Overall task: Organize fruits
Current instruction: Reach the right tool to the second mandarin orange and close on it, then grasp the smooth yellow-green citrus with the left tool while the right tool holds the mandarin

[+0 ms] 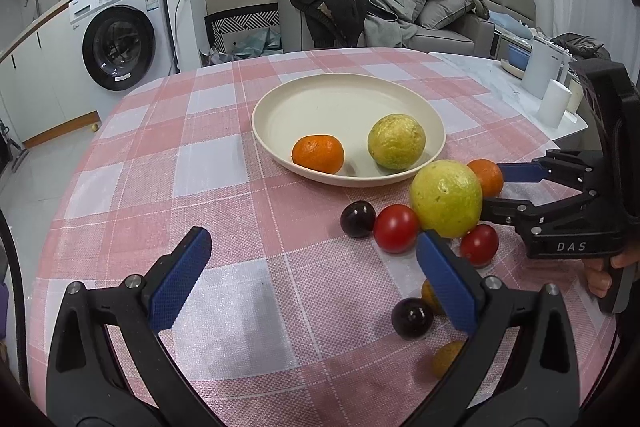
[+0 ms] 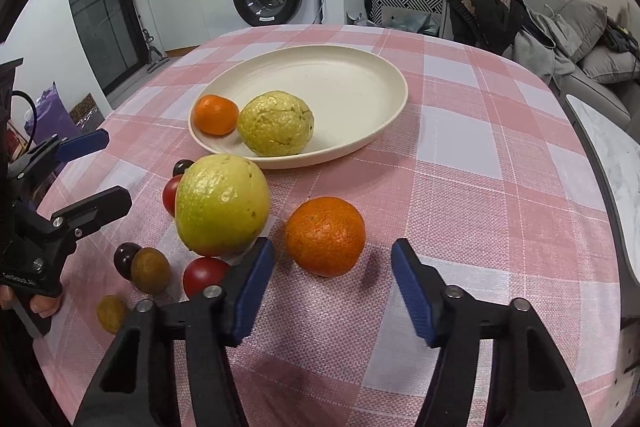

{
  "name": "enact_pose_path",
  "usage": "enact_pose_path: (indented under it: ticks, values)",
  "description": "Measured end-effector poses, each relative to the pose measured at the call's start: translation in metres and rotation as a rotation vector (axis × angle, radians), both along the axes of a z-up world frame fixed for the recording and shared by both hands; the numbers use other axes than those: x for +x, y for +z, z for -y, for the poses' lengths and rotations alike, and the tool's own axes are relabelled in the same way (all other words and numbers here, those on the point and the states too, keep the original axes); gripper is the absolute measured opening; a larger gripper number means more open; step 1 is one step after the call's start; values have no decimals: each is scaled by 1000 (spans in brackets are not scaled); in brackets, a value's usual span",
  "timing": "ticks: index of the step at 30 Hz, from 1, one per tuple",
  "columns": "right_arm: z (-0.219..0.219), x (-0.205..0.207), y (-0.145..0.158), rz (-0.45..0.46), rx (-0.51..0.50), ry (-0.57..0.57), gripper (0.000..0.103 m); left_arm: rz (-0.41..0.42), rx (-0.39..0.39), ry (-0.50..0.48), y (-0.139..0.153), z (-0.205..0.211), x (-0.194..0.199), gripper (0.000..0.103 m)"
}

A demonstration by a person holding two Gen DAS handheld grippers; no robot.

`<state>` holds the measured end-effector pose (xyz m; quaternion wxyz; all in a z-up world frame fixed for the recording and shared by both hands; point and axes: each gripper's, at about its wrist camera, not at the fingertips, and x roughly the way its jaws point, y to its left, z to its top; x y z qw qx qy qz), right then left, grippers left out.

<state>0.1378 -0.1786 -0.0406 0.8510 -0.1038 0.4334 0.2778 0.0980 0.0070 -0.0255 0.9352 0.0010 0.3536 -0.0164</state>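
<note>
Just beyond right fingers [image 2: 256,283]: orange [image 2: 325,235], untouched.

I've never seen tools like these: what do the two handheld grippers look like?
Both are black plastic pistol-grip tools. The left gripper and right gripper each have two fingers with ribbed blue pads and silver screws. The right one's body reads "DAS" in white.

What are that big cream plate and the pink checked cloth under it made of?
Plate: looks like matte plastic or bamboo-fibre ware, going by its thin rim and dull cream surface with no gloss; ceramic can't be ruled out. Cloth: a woven fabric, its coarse weave visible up close.
</note>
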Motion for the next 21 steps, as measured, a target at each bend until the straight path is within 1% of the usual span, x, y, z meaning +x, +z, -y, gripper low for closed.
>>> enact_pose_path:
  ticks: [1, 3, 12, 15, 18, 21]
  values:
    - [-1, 0, -1, -2, -4, 4, 56, 0, 0, -1, 0, 0, 0, 102]
    - [-3, 0, -1, 2, -13, 8, 54, 0, -1, -1, 0, 0, 0, 102]
    - [-3, 7, -1, 3, -18, -6, 52, -4, 1, -1, -1, 0, 0, 102]
    - [-3, 5, -1, -4, -1, 11, 40, -4, 3, -3, -1, -1, 0, 102]
    - [-5, 3, -1, 9, -10, 18, 40, -3, 5, -2, -1, -1, 0, 102]
    - [-5, 0, 0, 11, 1, 31, 39, -3, 3, 2, -2, -2, 1, 102]
